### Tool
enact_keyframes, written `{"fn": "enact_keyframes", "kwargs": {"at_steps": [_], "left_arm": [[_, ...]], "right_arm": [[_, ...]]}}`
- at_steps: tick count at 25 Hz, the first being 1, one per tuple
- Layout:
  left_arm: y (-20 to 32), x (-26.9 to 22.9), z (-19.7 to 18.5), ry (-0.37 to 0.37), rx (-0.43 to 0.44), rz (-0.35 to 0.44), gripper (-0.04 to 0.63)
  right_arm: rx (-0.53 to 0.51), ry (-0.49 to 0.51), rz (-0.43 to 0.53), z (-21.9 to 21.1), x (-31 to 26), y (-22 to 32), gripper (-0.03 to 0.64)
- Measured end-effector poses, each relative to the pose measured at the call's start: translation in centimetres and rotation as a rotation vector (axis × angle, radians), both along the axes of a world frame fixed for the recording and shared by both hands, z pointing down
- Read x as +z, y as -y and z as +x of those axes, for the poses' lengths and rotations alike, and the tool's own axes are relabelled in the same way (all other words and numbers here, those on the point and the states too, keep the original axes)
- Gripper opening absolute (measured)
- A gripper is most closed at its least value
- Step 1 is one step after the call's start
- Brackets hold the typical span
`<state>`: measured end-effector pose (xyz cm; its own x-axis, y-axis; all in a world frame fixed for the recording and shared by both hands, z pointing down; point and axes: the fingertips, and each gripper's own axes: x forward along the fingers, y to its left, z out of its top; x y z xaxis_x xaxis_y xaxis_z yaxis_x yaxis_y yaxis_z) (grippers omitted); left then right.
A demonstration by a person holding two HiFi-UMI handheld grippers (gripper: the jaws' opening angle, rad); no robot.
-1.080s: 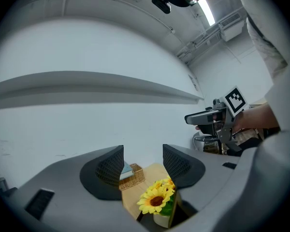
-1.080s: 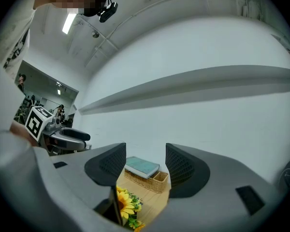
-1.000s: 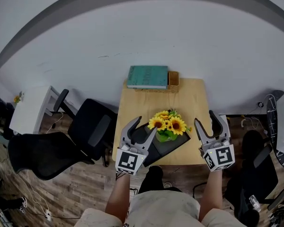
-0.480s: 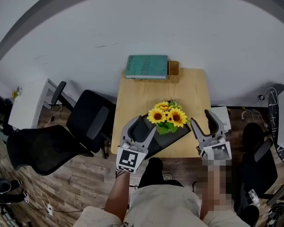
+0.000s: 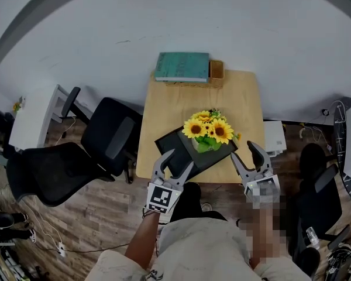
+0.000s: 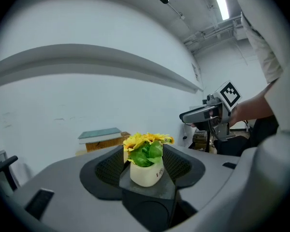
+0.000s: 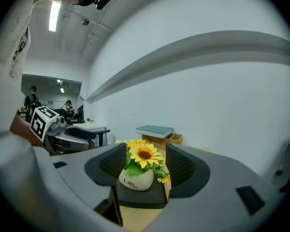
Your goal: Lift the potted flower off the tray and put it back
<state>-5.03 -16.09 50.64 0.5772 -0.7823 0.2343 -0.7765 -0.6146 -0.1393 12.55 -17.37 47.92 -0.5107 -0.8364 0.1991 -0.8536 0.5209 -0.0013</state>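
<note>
Here, your left tongs and right tongs both gape empty. The yellow sunflowers in their white pot stand on the black square tray.

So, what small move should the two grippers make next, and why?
Probably bring both forward toward the potted flower, keeping the jaws apart. The left gripper and the right gripper are both open and empty, and neither reaches the flower yet. It stands untouched on the tray, and each gripper view shows it centred between that gripper's jaws, so the aim looks right.
</note>
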Motion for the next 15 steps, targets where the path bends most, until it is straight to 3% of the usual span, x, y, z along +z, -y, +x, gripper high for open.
{"fn": "enact_keyframes", "kwargs": {"at_steps": [15], "left_arm": [[-3.7,4.0,0.9,-0.022,-0.005,-0.08,0.241]], "right_arm": [[-0.049,-0.019,-0.133,-1.4,6.3,-4.3,0.258]]}}
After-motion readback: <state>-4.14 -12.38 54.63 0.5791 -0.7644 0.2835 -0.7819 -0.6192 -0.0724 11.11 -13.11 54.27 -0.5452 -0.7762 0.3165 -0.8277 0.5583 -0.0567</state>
